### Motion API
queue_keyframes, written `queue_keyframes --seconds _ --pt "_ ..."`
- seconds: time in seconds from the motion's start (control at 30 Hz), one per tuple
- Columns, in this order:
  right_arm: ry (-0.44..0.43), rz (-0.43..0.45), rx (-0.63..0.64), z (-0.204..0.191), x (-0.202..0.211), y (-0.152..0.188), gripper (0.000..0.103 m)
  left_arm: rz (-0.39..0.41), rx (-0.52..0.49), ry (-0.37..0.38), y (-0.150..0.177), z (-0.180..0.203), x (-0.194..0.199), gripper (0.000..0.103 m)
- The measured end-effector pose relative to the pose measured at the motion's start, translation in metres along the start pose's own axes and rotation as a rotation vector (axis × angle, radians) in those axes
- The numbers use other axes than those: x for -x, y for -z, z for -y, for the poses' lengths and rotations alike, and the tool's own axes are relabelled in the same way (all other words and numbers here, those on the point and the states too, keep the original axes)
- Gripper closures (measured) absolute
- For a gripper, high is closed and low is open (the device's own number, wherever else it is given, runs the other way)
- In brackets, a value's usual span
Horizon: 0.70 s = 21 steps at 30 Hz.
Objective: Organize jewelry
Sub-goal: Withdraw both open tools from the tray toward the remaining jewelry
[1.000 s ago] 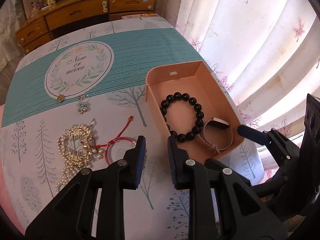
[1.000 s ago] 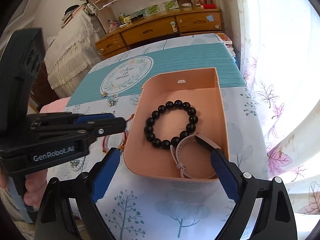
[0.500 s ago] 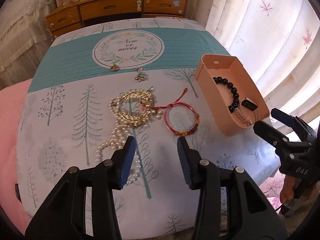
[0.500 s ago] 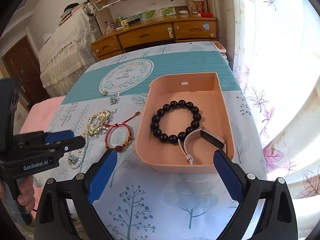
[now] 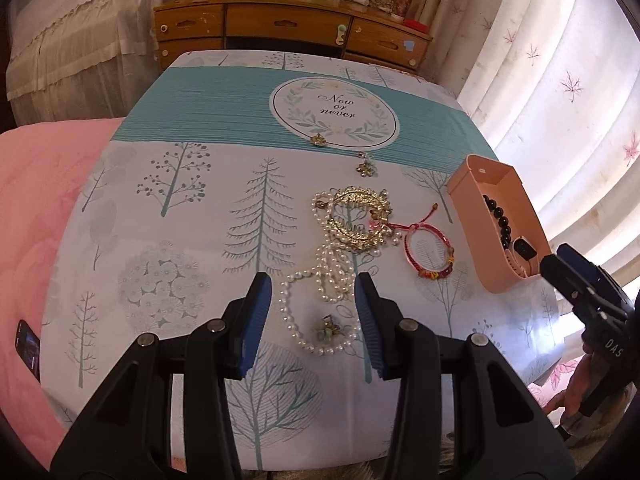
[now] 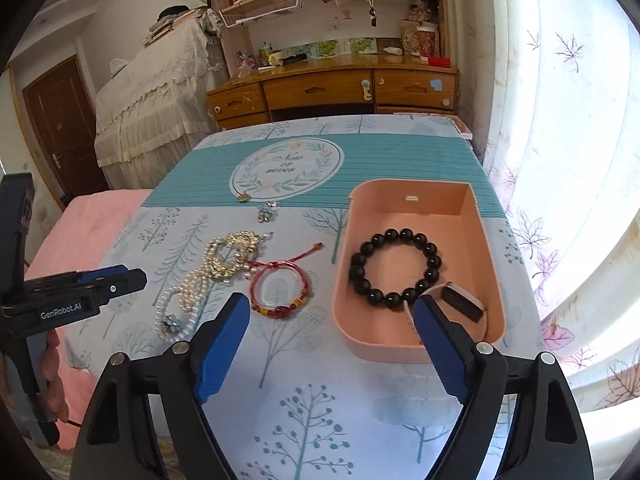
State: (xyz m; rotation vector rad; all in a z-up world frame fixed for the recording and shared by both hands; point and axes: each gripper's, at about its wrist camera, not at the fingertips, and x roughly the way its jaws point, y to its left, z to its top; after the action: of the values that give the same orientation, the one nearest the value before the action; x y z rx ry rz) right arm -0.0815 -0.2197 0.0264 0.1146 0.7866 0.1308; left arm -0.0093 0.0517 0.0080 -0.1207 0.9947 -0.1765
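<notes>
Left claw (image 5: 312, 312) hung part open and empty over the pearl necklace (image 5: 316, 304), right claw (image 6: 328, 332) wide, closing, empty, before the pink tray (image 6: 486, 240).

Glossy black bead bracelet (image 6: 395, 267) in matt plastic tray (image 6: 340, 280).

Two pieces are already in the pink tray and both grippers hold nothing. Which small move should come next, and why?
Probably lower the left gripper onto the pearl necklace. Its open jaws already frame the pearls, which lie loose on the cloth, outside the tray. The right gripper is empty, its jaws closing on nothing, so it need not act yet.
</notes>
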Motion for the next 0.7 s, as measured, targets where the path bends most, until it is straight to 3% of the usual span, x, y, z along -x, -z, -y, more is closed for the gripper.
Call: queue_keyframes --seconds 0.2,0.57,0.7 --pt "-0.058 0.102 -0.031 -0.007 0.012 -0.005 0.017 -0.046 -0.056 -0.009 0.008 -0.01 -0.008 0.063" --pt "-0.059 0.0 0.126 -0.05 -0.013 -0.005 0.017 -0.091 -0.083 0.081 0.014 -0.017 -0.026 0.063" --pt "-0.081 -0.056 0.181 -0.062 -0.029 0.001 0.031 -0.117 -0.104 0.127 0.019 -0.012 -0.031 0.063"
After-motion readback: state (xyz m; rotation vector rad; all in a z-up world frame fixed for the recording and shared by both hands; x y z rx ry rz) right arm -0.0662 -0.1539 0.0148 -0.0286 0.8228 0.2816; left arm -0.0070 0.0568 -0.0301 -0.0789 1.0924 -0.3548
